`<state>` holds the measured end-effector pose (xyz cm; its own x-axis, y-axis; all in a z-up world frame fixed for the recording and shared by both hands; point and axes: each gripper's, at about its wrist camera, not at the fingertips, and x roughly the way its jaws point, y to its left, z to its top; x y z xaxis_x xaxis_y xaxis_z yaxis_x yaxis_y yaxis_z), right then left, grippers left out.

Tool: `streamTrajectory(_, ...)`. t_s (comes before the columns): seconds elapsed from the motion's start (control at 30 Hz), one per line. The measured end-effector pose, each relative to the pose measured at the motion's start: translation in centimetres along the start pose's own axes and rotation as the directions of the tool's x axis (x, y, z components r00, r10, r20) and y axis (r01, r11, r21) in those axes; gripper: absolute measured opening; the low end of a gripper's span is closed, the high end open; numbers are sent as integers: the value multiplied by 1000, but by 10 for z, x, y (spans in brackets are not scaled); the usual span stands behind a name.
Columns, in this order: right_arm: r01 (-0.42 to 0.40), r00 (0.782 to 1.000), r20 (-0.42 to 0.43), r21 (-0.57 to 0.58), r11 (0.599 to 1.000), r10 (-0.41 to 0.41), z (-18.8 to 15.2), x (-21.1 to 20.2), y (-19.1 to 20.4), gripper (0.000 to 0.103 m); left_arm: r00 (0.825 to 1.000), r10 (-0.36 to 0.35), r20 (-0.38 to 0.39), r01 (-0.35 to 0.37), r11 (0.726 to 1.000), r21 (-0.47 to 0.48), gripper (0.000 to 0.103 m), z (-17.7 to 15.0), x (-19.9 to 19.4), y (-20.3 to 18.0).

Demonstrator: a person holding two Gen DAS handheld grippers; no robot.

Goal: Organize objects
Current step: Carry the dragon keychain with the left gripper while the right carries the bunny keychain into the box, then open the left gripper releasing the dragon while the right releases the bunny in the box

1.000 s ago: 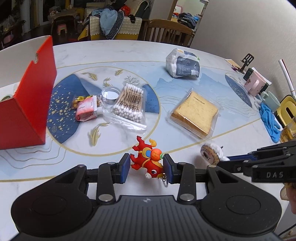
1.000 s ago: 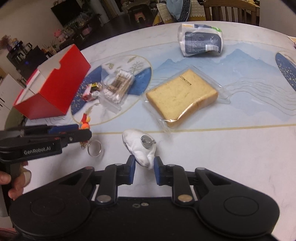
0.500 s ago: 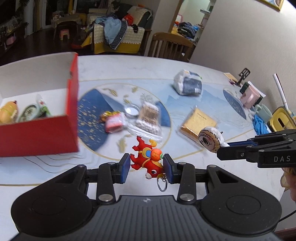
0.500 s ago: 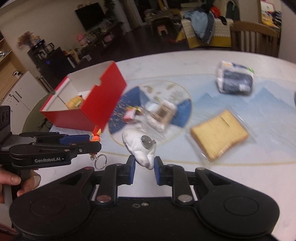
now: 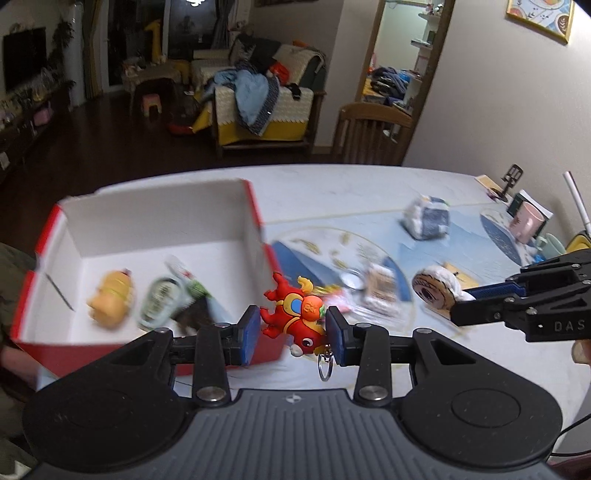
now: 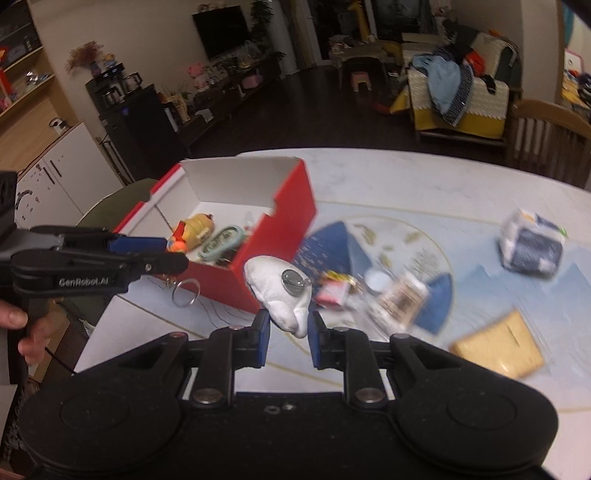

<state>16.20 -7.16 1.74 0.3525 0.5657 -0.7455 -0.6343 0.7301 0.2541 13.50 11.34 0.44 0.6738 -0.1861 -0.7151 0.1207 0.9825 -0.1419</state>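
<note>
Indoors, over a pale table (image 5: 332, 184) printed with blue mountains, your left gripper (image 5: 291, 332) clamps a red dragon keychain (image 5: 295, 317) near the open red box (image 6: 291, 210), while your right gripper (image 6: 288, 332) pinches a white plush keychain (image 6: 277, 291). Behind stand a cluttered sofa (image 5: 266, 99), a wooden chair (image 5: 373, 133) and a television (image 6: 221, 31).

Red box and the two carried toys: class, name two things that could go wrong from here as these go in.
1. The left hand-held gripper holds the red dragon keychain with its ring dangling; the ring might snag the red box wall.
2. The right hand-held gripper pinches only the lower end of the white plush toy, so it may slip out short of the box.
</note>
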Motion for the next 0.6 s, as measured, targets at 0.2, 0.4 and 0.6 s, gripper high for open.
streamTrajectory(0.2,-3,1000,1,-50,999,3,23,25,32,21,999,38,1,-38,999,2,38,8,-6,43)
streamTrajectory(0.4,8,1000,-15,-80,997,-9,47,58,60,21,996,83,-18,-83,996,19,38,13,-3,84)
streamTrajectory(0.6,39,998,-34,-114,993,-43,68,95,83,22,993,112,-37,-111,993,41,38,20,13,111)
